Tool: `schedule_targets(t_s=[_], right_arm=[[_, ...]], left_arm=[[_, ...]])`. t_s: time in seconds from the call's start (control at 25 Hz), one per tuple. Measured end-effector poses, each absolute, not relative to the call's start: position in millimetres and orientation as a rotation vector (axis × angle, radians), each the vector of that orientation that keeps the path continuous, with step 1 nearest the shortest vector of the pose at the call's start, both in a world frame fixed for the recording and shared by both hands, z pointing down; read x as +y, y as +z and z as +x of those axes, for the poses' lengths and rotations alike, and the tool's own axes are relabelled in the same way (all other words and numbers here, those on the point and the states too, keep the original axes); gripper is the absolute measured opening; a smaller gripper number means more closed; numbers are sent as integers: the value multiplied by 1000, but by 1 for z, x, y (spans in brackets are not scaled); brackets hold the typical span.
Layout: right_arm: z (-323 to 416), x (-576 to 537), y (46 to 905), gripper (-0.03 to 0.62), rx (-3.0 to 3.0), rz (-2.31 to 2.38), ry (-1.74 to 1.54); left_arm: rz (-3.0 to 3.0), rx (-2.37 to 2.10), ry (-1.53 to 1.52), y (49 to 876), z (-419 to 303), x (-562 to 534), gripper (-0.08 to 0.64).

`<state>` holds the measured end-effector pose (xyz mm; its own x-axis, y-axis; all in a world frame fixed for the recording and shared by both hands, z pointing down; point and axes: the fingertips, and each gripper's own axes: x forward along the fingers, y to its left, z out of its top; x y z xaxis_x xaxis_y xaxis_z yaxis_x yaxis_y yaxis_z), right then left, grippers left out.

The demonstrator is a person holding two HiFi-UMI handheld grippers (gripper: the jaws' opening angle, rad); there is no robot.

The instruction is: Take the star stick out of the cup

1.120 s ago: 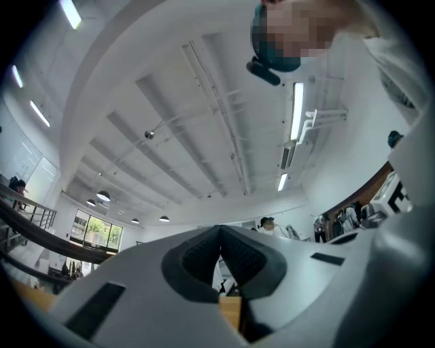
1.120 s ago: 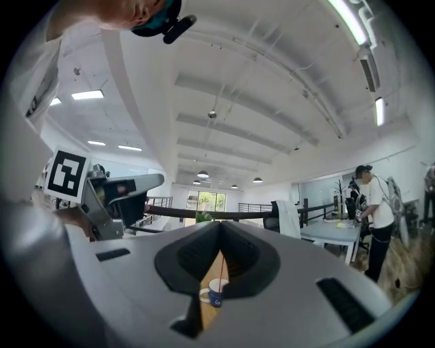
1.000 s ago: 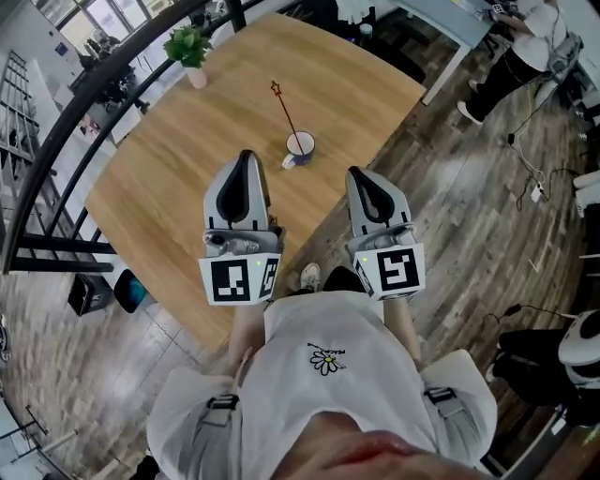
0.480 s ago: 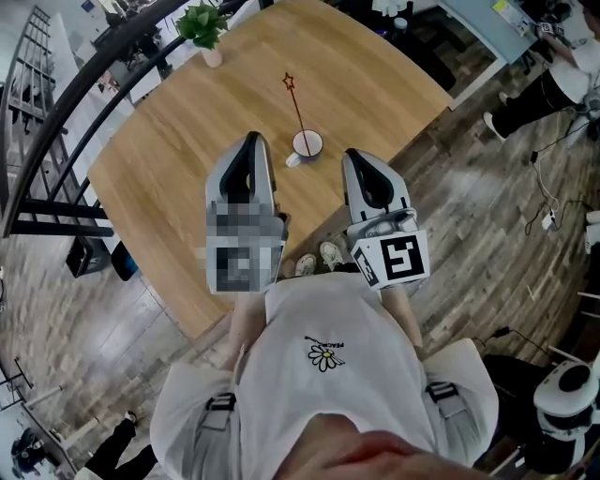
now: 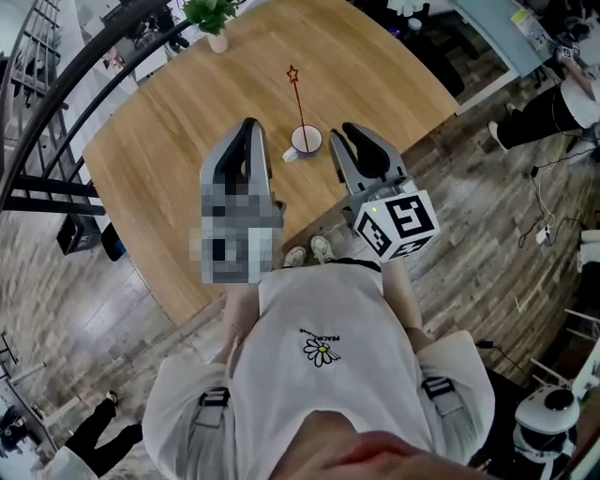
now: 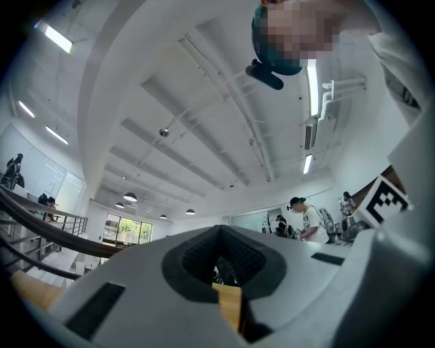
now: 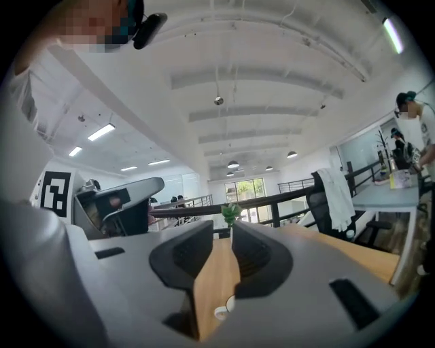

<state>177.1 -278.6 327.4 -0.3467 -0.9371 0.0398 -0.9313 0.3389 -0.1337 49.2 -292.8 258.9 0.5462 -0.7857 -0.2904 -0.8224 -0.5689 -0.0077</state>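
A white cup point(image 5: 306, 140) stands on the round wooden table point(image 5: 169, 159). The star stick point(image 5: 297, 98) rises out of it, thin and dark, leaning away, with a small red star on top. My left gripper point(image 5: 249, 124) lies just left of the cup with its jaws shut and empty; in the left gripper view point(image 6: 219, 231) the tips meet. My right gripper point(image 5: 339, 131) lies just right of the cup. Its jaws are opening and nothing is between them point(image 7: 222, 228). Through that gap, low down, the cup point(image 7: 221, 312) shows on the table.
A potted plant point(image 5: 211, 13) stands at the table's far edge. The table's near edge runs under both grippers, with wooden floor below. A black railing point(image 5: 56, 103) curves along the left. A desk point(image 5: 487, 33) and a person point(image 5: 567, 98) are at the upper right.
Both grippers have moved forward and now flank the cup. The right gripper's jaws have parted. The cup and stick have not moved on the table.
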Motion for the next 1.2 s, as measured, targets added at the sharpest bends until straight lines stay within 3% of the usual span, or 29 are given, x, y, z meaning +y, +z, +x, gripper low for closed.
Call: schedule_targets(t_s=[0.2, 0.84, 1.2], right_arm=[[173, -323, 351, 132, 2650, -1721, -351], [155, -419, 518, 127, 2892, -1649, -1164], [159, -436, 561, 47, 2775, -1666, -1437]], left_arm=[[-2601, 1436, 344, 264, 40, -300, 17], [-2555, 1603, 223, 292, 25, -302, 17], [-2509, 1713, 185, 308, 4, -297, 17]])
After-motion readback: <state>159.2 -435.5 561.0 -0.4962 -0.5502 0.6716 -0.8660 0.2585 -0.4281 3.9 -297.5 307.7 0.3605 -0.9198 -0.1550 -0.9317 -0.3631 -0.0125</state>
